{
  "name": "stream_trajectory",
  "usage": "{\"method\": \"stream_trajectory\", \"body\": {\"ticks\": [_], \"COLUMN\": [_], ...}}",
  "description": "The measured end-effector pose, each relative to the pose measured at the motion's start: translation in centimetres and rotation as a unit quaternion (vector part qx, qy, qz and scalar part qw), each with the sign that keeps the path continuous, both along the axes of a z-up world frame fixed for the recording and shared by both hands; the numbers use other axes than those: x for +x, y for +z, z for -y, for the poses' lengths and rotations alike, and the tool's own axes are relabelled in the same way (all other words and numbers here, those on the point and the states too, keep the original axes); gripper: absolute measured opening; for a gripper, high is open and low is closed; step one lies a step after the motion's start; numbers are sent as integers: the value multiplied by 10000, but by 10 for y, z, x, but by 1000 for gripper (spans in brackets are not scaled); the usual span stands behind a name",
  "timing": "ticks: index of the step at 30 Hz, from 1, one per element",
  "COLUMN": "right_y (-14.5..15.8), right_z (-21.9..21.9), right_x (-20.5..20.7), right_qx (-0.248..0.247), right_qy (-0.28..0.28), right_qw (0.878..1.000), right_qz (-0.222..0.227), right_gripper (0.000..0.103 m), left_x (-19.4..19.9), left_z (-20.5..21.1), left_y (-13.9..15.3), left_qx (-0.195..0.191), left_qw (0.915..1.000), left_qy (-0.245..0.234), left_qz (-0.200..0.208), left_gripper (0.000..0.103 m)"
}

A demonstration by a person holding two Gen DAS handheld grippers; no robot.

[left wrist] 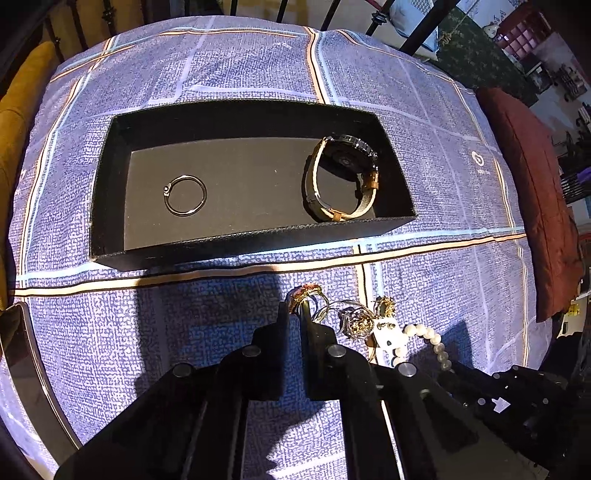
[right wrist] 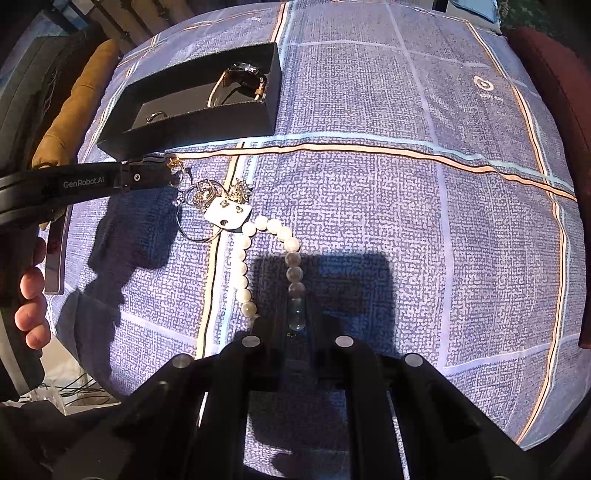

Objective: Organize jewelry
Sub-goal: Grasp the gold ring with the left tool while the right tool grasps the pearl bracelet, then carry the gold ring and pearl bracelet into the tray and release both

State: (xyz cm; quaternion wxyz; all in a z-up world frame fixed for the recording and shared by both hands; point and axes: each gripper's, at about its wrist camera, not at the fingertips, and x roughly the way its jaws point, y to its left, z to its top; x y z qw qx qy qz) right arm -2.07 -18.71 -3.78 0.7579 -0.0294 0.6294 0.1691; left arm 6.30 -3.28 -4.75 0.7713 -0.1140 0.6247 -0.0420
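Observation:
A black open box lies on the blue checked cloth; inside are a metal ring and a watch with a tan strap. The box also shows in the right wrist view. My left gripper is shut on a gold ring with a reddish stone, just in front of the box. Beside it lie a pile of rings, a white earring card and a pearl bracelet. My right gripper is shut on a bead of the bracelet.
A yellow cushion lies at the left and a dark red cushion at the right. A dark phone-like slab lies at the cloth's left edge. Black metal bars stand behind.

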Motion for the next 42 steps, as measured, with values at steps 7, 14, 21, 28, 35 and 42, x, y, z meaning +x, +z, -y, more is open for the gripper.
{"method": "stream_trajectory", "body": {"ticks": [7, 14, 21, 28, 35, 42], "right_y": [24, 51, 66, 57, 94, 111], "right_z": [-9, -20, -52, -77, -89, -109], "right_x": [-1, -3, -9, -7, 26, 88], "right_qx": [197, 481, 691, 595, 812, 815], "right_qy": [92, 216, 645, 945, 896, 859], "right_qw": [9993, 9974, 9939, 9925, 9884, 9853], "right_qz": [288, 495, 573, 493, 915, 1228], "right_gripper": [10, 10, 10, 10, 10, 10], "left_x": [-22, -45, -63, -72, -43, 21], "left_z": [-5, -22, -33, -38, -49, -65], "left_y": [10, 27, 29, 28, 66, 80], "left_qx": [5, -24, 72, 146, 108, 240], "left_qw": [9999, 9999, 9999, 9999, 9984, 9959], "left_qy": [-96, -8, 30, -21, 159, 447], "left_qz": [56, 168, 118, 43, 524, 754], "left_gripper": [6, 6, 6, 6, 6, 6]}}
